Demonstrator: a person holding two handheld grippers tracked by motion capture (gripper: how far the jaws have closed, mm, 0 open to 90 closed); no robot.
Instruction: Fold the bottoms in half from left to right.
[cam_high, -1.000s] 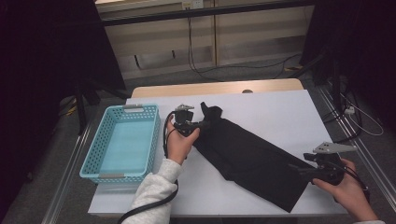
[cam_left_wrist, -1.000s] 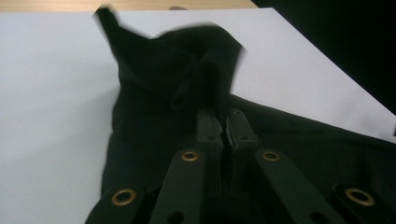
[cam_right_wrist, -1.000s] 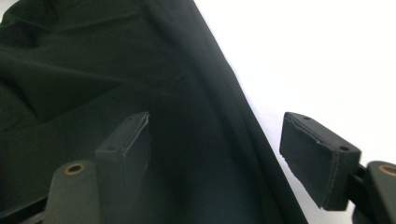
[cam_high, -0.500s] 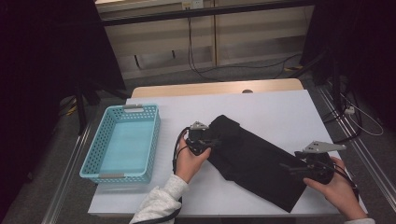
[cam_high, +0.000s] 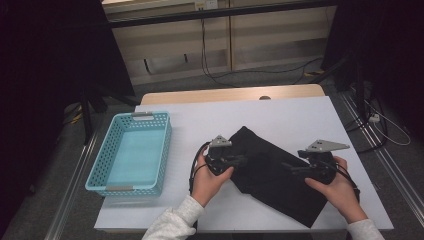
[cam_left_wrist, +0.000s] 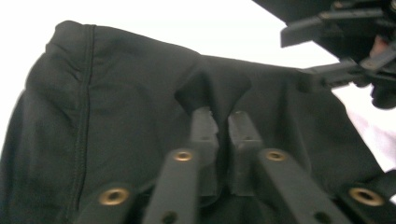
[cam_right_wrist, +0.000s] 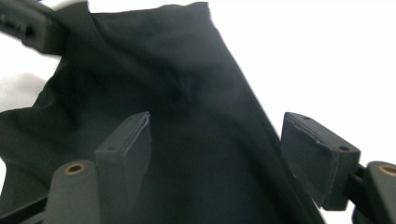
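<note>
Black cloth (cam_high: 272, 175) mid-table, margins around

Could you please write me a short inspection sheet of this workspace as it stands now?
Surface: white table, bare around the work.
Job's things: black cloth, lying crumpled and slantwise on the table.
Clutter: blue basket at the table's left edge, nothing in it.
Grippers: left gripper pinches a fold of the cloth, jaws just easing apart; right gripper open over the cloth.
Cables: a black lead loops from the left gripper; more cables on the floor.
Surroundings: wooden cabinets behind, dark drapes at both sides.
</note>
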